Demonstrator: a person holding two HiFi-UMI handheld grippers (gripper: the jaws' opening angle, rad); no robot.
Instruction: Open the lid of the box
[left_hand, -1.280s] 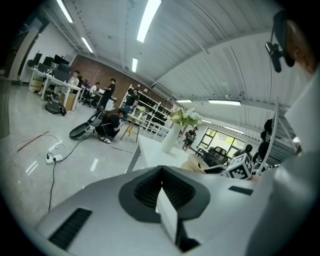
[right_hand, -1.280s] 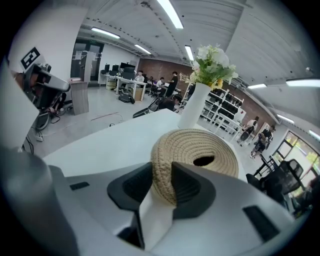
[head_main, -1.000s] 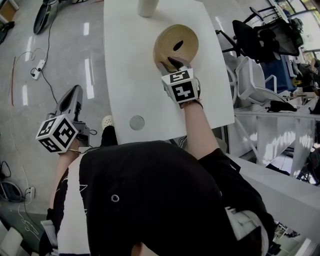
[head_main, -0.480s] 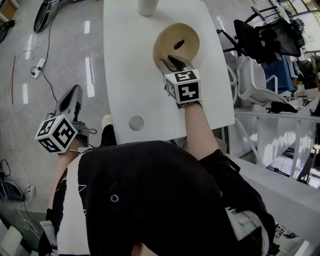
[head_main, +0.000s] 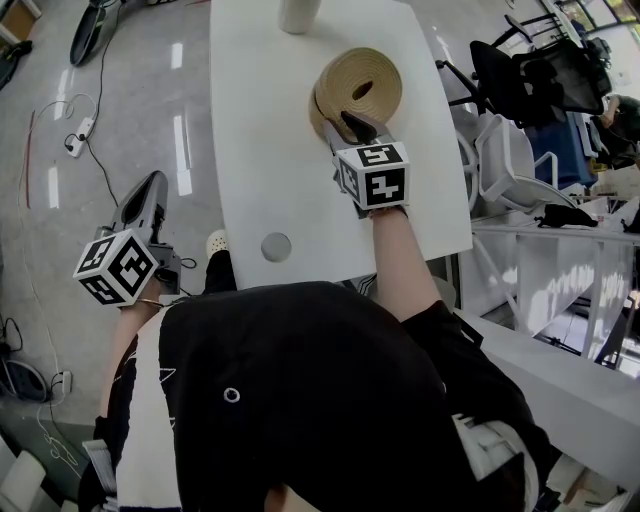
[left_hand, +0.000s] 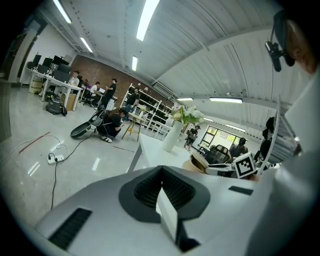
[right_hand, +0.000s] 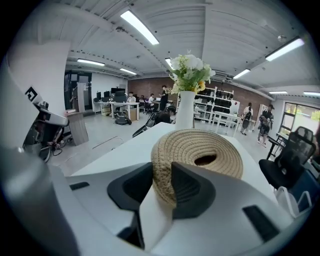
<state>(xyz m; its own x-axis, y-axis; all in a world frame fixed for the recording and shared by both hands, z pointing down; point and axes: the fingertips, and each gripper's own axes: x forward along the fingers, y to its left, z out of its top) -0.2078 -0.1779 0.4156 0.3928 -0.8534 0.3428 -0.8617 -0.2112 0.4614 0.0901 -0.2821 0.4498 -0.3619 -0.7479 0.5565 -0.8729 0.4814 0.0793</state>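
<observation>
A round woven tan box with its lid (head_main: 362, 86) stands on the white table (head_main: 260, 150). My right gripper (head_main: 350, 124) is shut on the lid's near rim, one finger above the weave and one below it. In the right gripper view the lid (right_hand: 210, 150) fills the middle, with its rim pinched between the dark pads of my right gripper (right_hand: 162, 186). The lid looks tilted, and a strip of the box shows under its left side. My left gripper (head_main: 150, 188) hangs off the table to the left over the floor, shut and holding nothing, as seen in its own view (left_hand: 161, 172).
A white vase (head_main: 297, 12) with flowers (right_hand: 190, 72) stands at the table's far end. A grey round disc (head_main: 275, 246) lies near the front edge. Office chairs (head_main: 515, 80) crowd the right side. Cables and a power strip (head_main: 72, 140) lie on the floor at left.
The right gripper and the lid in it have shifted slightly right and away, and the lid's held edge looks a little higher. The left gripper has stayed put.
</observation>
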